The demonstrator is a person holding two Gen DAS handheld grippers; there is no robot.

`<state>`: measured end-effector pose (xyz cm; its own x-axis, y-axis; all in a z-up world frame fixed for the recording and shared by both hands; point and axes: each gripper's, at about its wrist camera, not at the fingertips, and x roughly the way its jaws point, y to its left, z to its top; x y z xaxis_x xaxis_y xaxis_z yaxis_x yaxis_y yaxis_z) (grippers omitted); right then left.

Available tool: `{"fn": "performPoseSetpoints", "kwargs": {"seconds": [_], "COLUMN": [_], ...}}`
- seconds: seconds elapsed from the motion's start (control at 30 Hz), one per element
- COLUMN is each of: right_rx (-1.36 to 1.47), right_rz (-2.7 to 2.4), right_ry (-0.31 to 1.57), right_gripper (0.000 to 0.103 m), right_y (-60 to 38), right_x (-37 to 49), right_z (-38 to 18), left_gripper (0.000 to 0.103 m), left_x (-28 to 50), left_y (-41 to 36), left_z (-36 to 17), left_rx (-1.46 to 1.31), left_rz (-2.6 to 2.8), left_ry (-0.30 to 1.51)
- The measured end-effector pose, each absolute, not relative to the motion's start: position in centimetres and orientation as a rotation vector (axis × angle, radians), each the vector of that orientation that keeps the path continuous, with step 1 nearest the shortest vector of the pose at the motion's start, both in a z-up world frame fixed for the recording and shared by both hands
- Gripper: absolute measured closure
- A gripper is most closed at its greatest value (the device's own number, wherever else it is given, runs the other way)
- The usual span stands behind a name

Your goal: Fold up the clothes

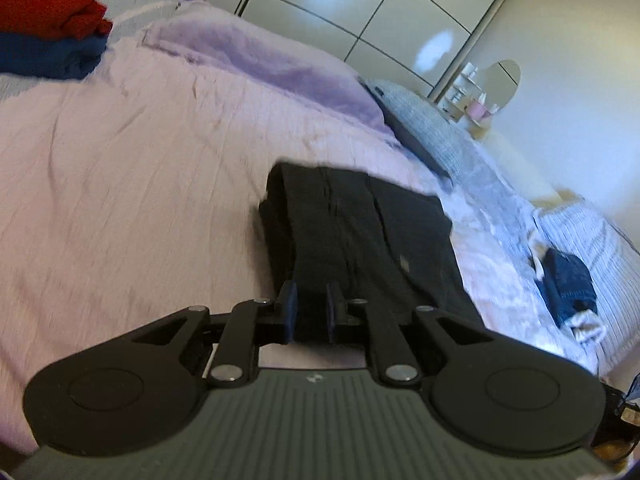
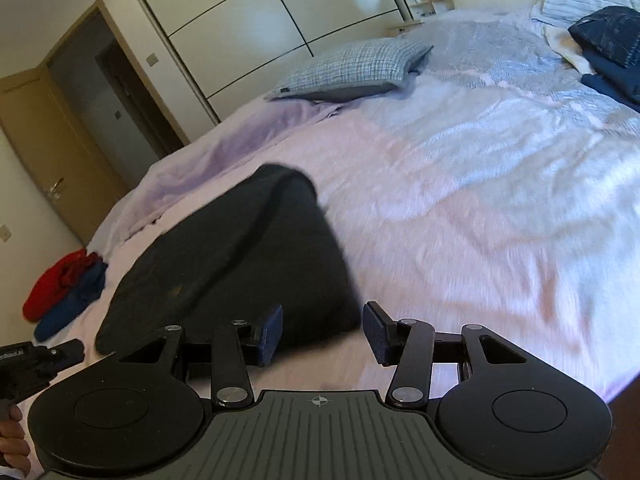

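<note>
My left gripper (image 1: 311, 308) clenched on near edge of black garment (image 1: 360, 236), folded on pink bedspread (image 1: 120, 184). My right gripper (image 2: 322, 332) released, jaws astride garment's near corner, no pinch. Step, I judge: mid-fold. Next calls for right pinch, then even carry-over.

— Left tool (image 1: 311, 308)?
— Tilted down toward the bed, jaws narrow, pads (image 1: 289, 307) close together with dark cloth running between them; whether pressed on it, hard to tell.
— Right tool (image 2: 323, 334)?
— Also angled down, jaws standing wide apart, pads (image 2: 376, 332) clear, nothing gripped between.
— Anything of the person?
— Fingers of a hand (image 2: 14, 438) at the lower left edge of the right view, beside the dark body of the other tool.
</note>
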<state>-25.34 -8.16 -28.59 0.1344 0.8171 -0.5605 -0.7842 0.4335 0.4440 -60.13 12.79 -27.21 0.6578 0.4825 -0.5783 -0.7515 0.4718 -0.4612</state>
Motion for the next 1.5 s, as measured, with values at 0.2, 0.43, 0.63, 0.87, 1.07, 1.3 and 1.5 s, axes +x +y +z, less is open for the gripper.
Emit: {"fn": "performPoseSetpoints", "kwargs": {"seconds": [0.2,0.43,0.63,0.87,1.07,1.3,1.5], "right_rx": [0.054,0.171,0.169,0.253,0.45,0.759,0.967], "right_rz": [1.092,1.149,1.005,0.689,0.399,0.133,0.042], "right_ry": [0.933,0.943,1.19,1.387,1.425,1.312,1.255], "right_gripper": [0.054,0.054,0.054,0.054,0.054,0.054,0.054], "right_y": [-10.1,-5.7,-1.2,-2.7,-4.8,-3.8,-3.8], "right_x": [-28.5,-28.4,-24.2,-19.3,-19.6,-24.5,-24.8], "right_z": [-29.4,-29.3,-30.1,-26.5,-25.5,-28.5,-30.4], "left_gripper": [0.093,0.092,0.093,0.092,0.084,0.081,0.074], "left_x": [-60.8,-56.4,-50.3,-40.3,-30.1,-20.7,-16.1], "left_y": [13.2,19.8,26.3,30.4,34.0,37.0,38.7], "left_z": [-27.5,-25.3,-24.5,-19.3,-19.0,-22.5,-25.6], "left_rx": [-0.721,-0.663,-0.709,-0.66,-0.49,-0.46,-0.622], "left_rz": [0.695,0.544,0.511,0.41,0.178,-0.052,-0.128], "left_ry": [0.453,0.508,0.668,0.926,1.073,1.195,1.304]}}
